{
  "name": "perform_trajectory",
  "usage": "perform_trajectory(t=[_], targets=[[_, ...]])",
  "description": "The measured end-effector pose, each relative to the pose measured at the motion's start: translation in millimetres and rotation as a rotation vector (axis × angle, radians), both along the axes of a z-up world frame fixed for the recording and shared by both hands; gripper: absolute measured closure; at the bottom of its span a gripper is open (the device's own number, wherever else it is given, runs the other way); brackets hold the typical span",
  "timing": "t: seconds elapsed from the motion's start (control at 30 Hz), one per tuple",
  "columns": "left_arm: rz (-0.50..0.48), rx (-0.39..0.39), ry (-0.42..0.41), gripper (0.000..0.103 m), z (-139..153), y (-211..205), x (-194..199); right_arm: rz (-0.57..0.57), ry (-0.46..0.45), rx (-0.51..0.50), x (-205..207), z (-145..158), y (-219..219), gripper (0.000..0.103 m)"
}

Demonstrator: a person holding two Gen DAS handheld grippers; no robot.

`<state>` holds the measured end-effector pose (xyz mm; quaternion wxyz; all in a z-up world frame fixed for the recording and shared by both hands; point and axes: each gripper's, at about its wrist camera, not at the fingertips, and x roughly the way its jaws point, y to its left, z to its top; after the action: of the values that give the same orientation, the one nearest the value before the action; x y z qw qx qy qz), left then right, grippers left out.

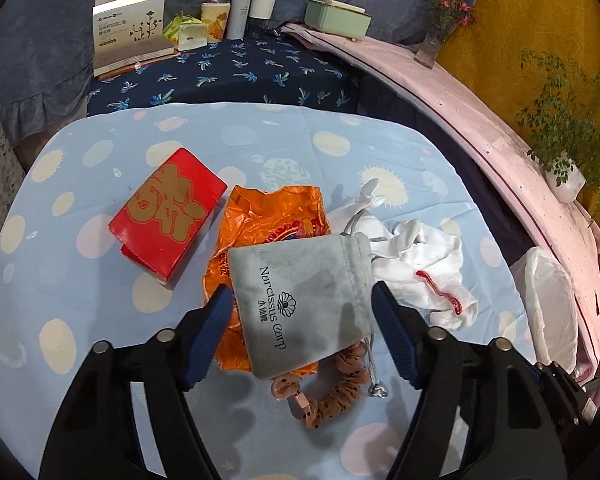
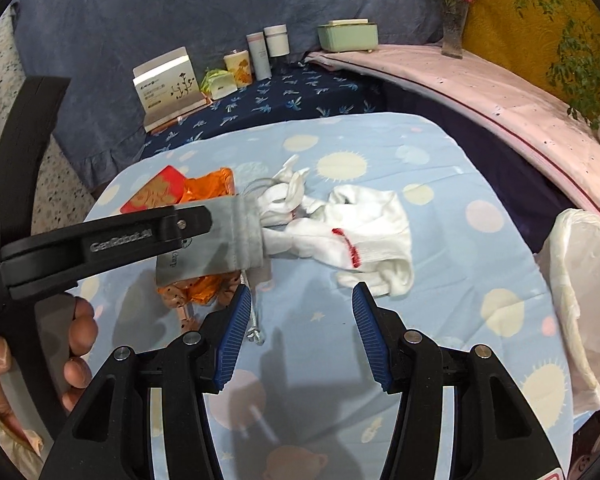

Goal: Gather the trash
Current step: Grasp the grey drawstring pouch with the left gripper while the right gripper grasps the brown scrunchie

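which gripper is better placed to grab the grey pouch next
Left. The left gripper already straddles the grey pouch with open jaws, while the right gripper points at bare cloth beside the white gloves.

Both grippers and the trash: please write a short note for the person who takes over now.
Left gripper: open, astride the grey pouch, not gripping.
Right gripper: open, empty, in front of the white gloves.
On the table: red box, orange bag under the pouch, scrunchie at its near edge.
White bin bag on the right.
Done: nothing picked up. Left: all of it.
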<state>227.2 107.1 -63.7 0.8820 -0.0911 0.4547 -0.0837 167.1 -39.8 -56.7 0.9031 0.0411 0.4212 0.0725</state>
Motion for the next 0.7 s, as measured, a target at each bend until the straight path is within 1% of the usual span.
perform_trajectory(t=[0.1, 0.13, 0.17, 0.2, 0.27, 0.33, 0.43, 0.53, 0.6, 0.7], targets=[[-0.012, -0.002, 0.011, 0.052, -4.2, -1.2, 3.7, 0.003, 0.015, 0.003, 2.5, -5.0, 4.6, 0.051], [-0.016, -0.003, 0.013, 0.061, -4.8, -1.4, 4.0, 0.003, 0.019, 0.005, 3.0, -6.5, 5.8, 0.051], [-0.023, -0.002, 0.017, 0.072, -5.3, -1.9, 4.1, 0.004, 0.024, 0.007, 3.2, -8.2, 7.4, 0.051], [-0.031, -0.002, 0.022, 0.078, -5.6, -2.4, 4.1, 0.006, 0.028, 0.008, 3.8, -9.7, 8.7, 0.051], [-0.048, -0.002, 0.022, 0.098, -4.8, -3.4, 3.2, 0.01, 0.039, 0.012, 5.5, -13.6, 12.1, 0.051], [-0.06, 0.003, 0.007, 0.1, -1.1, -3.8, -1.1, 0.019, 0.056, 0.029, 6.6, -18.2, 16.1, 0.051], [-0.061, -0.016, -0.021, 0.101, 8.4, -0.4, -7.8, 0.039, 0.077, 0.041, 7.1, -24.4, 25.6, 0.052], [-0.06, -0.04, -0.048, 0.101, 19.5, 3.8, -14.0, 0.064, 0.094, 0.046, 7.0, -29.3, 35.1, 0.059], [-0.057, -0.049, -0.064, 0.101, 26.2, 5.9, -16.9, 0.079, 0.104, 0.05, 8.3, -32.3, 42.0, 0.065], [-0.05, -0.054, -0.079, 0.101, 34.0, 9.0, -19.0, 0.089, 0.111, 0.047, 12.2, -36.9, 50.4, 0.067]])
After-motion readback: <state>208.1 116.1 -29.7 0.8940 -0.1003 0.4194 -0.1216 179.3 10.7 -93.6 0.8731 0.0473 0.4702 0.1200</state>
